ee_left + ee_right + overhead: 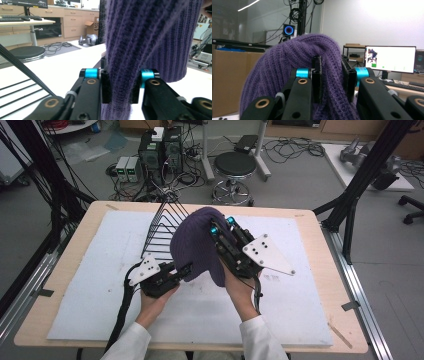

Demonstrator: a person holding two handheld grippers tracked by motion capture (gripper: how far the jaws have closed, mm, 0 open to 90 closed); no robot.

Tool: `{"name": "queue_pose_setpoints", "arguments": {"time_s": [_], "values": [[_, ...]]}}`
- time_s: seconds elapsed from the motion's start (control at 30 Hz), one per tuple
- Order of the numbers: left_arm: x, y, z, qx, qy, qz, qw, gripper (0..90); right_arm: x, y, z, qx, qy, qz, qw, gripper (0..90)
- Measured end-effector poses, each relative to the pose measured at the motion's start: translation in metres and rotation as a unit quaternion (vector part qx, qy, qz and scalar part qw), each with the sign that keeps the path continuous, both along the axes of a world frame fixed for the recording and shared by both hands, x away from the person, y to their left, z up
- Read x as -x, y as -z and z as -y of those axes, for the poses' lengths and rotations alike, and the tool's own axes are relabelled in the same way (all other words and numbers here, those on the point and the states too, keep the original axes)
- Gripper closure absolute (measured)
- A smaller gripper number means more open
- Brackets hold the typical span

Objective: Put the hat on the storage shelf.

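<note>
One purple rib-knit beanie [197, 245], soft and fuzzy, held up above the white mat [90, 285] in the middle of the table [60, 270], just in front of one black wire rack [162, 227]. Two grippers at work: left gripper [186, 269] clamped on the hat's lower edge, knit bunched between its pads [105, 86]; right gripper [221, 226] pinched tight on a fold near the crown. Jaws of both nearly closed on fabric.
</note>
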State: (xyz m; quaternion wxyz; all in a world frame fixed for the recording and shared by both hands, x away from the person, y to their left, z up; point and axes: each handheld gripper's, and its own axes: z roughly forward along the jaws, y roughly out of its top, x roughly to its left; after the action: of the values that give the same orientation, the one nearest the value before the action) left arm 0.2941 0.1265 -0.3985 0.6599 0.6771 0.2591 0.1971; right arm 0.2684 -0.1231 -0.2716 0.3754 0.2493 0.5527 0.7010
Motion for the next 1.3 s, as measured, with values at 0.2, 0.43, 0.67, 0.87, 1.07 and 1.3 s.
{"name": "queue_pose_setpoints", "arguments": {"time_s": [0.2,0.43,0.67,0.87,1.07,1.3], "values": [[-0.008,-0.004,-0.016,0.022,-0.005,-0.007,0.9997,81.4,0.000,0.001,0.009,0.000,0.013,0.000,0.9999,75.7],[-0.016,-0.009,-0.038,0.037,-0.019,-0.011,0.9991,82.2,-0.002,0.005,0.016,0.003,0.032,-0.009,0.9995,75.6],[-0.022,-0.014,-0.049,0.031,-0.027,-0.007,0.9991,82.2,-0.006,0.004,0.009,0.010,0.035,-0.008,0.9993,75.7],[-0.032,-0.028,-0.062,0.027,-0.027,-0.010,0.9992,82.1,-0.018,-0.004,-0.001,0.013,0.033,-0.004,0.9994,75.7],[-0.046,-0.050,-0.075,0.026,-0.035,-0.007,0.9990,82.1,-0.032,-0.017,-0.010,0.022,0.035,0.009,0.9991,75.6],[-0.065,-0.064,-0.079,0.021,-0.038,-0.006,0.9990,82.1,-0.052,-0.027,-0.014,0.014,0.039,0.005,0.9991,75.8]]}}
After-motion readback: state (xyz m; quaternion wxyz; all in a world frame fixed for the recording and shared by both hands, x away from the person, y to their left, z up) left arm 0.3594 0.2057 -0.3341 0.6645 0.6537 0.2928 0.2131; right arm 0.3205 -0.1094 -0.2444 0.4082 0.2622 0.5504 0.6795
